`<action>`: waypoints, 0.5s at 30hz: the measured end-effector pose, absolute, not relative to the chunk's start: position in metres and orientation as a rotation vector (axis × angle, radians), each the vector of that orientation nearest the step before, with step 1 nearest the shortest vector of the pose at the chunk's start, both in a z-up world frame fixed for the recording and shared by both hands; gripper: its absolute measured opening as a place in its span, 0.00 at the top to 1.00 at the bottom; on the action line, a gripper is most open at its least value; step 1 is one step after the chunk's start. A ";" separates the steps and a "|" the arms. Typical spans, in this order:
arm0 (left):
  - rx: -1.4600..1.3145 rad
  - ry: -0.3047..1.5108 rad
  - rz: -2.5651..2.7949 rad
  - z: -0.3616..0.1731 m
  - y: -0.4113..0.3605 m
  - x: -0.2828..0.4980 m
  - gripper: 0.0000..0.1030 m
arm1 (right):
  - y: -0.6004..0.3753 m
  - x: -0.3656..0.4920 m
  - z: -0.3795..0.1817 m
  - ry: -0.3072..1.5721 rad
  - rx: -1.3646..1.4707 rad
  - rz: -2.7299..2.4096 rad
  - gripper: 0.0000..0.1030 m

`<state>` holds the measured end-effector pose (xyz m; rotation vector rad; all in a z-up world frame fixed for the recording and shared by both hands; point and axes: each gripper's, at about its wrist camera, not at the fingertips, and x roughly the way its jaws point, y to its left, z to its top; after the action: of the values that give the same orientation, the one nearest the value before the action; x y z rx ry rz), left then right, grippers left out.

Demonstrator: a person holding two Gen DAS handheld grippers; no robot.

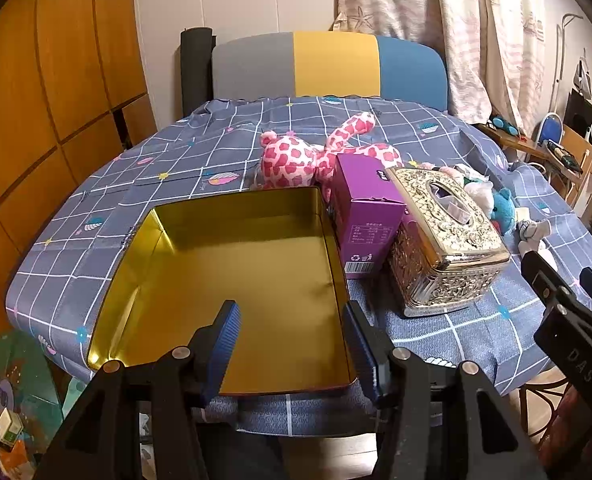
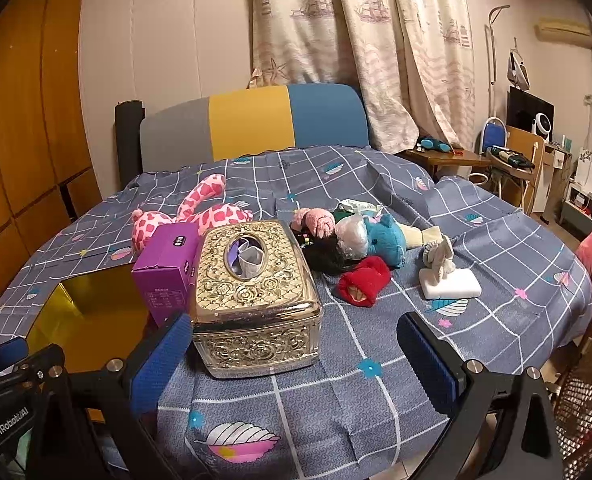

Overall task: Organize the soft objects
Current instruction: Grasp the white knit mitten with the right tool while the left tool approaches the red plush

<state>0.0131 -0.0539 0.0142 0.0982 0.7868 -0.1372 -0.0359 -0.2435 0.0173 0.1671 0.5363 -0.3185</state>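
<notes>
A round table draped in a blue-grey checked cloth [image 2: 376, 344] carries a scatter of soft toys and boxes. At far left sits an open metal tin [image 1: 232, 264], its gold interior bare, over whose near edge the left gripper [image 1: 292, 332] hangs with its blue-padded jaws apart and nothing between them. Behind the tin lies a pink spotted plush giraffe [image 1: 296, 156], sprawled on the cloth with one limb raised toward the striped chair back [image 1: 328, 64]. Just right of the tin stands a purple carton [image 1: 360, 216], touching the tin's side and partly covering the giraffe. Against the carton rests an ornate gold tissue box [image 2: 256, 292], a tissue showing in its oval opening. Right of the tissue box is the heap of small soft things: a pink plush piece [image 2: 316, 220], a teal plush toy [image 2: 388, 236], a dark furry item beneath them, and a red knitted piece [image 2: 364, 280] lying nearest the camera. Further right, a small grey-white figure [image 2: 440, 256] leans on a white block [image 2: 452, 284], apart from the heap. The right gripper [image 2: 292, 356] is held above the near cloth, jaws wide apart and empty, the tissue box just beyond its left pad. Sailing-ship curtains [image 2: 356, 48] hang behind the table.
</notes>
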 end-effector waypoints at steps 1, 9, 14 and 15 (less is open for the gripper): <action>0.099 0.790 -0.140 0.014 -0.055 0.014 0.48 | -0.245 -0.036 0.018 0.534 0.168 -0.322 0.00; 0.080 0.824 -0.304 0.015 -0.071 0.022 0.48 | -0.284 -0.032 0.018 0.537 0.199 -0.319 0.00; -0.010 0.767 -0.490 0.018 -0.080 0.017 0.48 | -0.334 -0.019 -0.004 0.632 0.223 -0.322 0.00; -0.012 0.766 -0.520 0.019 -0.084 0.016 0.48 | -0.349 -0.016 -0.012 0.671 0.234 -0.345 0.00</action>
<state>0.0162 -0.0842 0.0189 -0.0119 0.7663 -0.5197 -0.0160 -0.3488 -0.0119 0.2336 0.6711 -0.3445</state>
